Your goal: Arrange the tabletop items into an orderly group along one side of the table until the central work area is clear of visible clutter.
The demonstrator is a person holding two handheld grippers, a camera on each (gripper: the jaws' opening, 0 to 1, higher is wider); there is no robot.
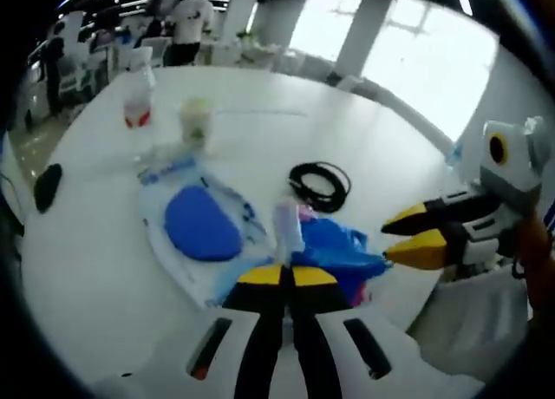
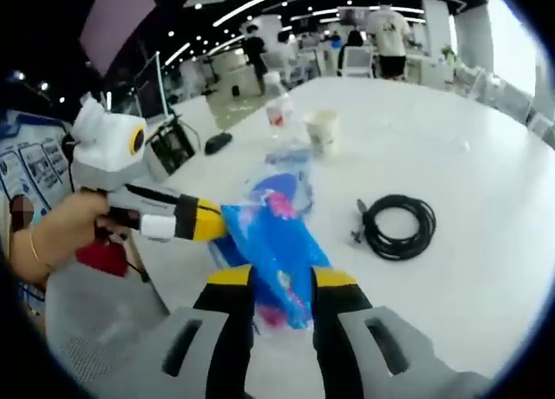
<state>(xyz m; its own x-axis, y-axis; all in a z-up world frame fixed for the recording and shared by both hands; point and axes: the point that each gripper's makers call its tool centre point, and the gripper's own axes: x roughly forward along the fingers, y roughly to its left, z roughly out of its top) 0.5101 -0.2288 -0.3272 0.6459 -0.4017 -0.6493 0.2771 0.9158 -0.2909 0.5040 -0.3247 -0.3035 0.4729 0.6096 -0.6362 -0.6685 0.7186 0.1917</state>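
Gripping: left gripper [image 2: 208,219] clenched on blue plastic bag [image 2: 276,243], at the near edge of the white table [image 2: 486,173].
Right gripper [image 2: 282,282]: jaws parted, straddling the bag.
Nearby: coiled black cable [image 2: 399,227], paper cup [image 2: 321,128], bottle [image 2: 276,102], blue pouch [image 1: 201,225].

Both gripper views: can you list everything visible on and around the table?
round white table: one, white, under everything
crinkly blue plastic bag: one, blue, near edge, between the tools
coiled black cable: one, black, beside the bag
clear plastic pouch with blue oval pad: one, near-centre
pale paper cup: one, farther back
clear plastic bottle with red label: one, beside cup
black oval mouse: one, table edge
left tool: yellow-tipped, apparently closed on bag
right tool: yellow-tipped, open around bag
hand: holding left tool
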